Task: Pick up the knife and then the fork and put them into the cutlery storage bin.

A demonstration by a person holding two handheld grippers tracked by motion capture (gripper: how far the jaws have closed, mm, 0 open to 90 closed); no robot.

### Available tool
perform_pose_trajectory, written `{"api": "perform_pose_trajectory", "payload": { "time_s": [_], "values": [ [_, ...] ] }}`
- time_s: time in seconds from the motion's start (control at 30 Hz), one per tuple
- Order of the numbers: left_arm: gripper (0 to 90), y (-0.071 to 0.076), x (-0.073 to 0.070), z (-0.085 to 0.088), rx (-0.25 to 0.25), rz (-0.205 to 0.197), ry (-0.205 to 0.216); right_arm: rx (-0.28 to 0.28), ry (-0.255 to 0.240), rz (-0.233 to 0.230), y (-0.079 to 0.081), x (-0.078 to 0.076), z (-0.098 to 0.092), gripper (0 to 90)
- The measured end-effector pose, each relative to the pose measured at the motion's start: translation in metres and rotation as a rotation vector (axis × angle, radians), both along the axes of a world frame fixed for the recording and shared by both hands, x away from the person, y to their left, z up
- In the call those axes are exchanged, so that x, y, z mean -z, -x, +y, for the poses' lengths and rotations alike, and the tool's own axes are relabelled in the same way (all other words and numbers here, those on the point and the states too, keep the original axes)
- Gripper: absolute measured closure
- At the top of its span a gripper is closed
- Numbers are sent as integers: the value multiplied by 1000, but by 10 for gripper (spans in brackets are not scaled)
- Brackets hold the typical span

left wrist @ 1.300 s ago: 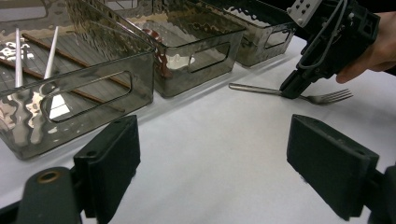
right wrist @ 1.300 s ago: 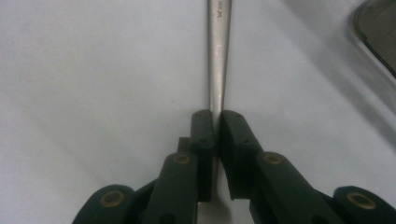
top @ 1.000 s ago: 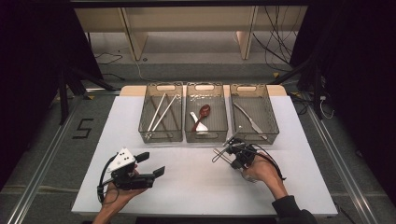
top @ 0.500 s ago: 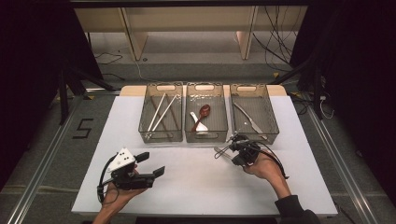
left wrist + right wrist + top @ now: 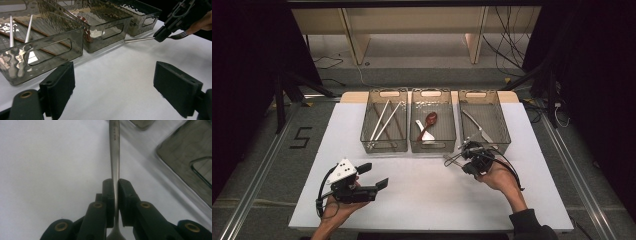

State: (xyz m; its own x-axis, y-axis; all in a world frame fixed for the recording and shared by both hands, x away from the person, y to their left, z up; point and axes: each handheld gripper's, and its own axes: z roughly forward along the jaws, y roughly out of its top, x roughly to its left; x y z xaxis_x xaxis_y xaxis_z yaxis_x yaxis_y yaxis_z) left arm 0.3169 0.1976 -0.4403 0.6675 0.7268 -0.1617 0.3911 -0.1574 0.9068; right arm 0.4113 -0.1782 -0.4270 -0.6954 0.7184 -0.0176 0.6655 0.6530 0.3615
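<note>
My right gripper (image 5: 463, 159) (image 5: 115, 192) is shut on a metal fork (image 5: 115, 150), pads clamped on its neck. The handle (image 5: 451, 160) points left, just in front of the middle bin (image 5: 433, 149). In the left gripper view the fork's handle (image 5: 138, 39) sticks out level above the table from that gripper (image 5: 160, 36), tines (image 5: 180, 35) behind it. My left gripper (image 5: 374, 176) (image 5: 117, 85) is open near the table's front left, with nothing between its jaws, aimed at the bins.
Three clear bins stand in a row on the white table (image 5: 422, 200). The left bin (image 5: 382, 148) holds chopsticks (image 5: 382, 120), the middle one spoons (image 5: 428, 122), and the right bin (image 5: 506, 131) a piece of metal cutlery (image 5: 477, 127).
The right hand has edged slightly toward the bins with the fork still clamped. The left gripper has stayed where it was.
</note>
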Motion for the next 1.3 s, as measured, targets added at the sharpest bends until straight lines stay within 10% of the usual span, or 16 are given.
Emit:
{"api": "perform_pose_trajectory", "payload": {
  "time_s": [0.63,1.3],
  "values": [
    [169,-1,1,0,-1,3,0,43,-98,-145,0,-62,-27,846],
    [169,-1,0,0,1,1,0,217,-100,-210,-66,-86,-62,846]
  ]
}}
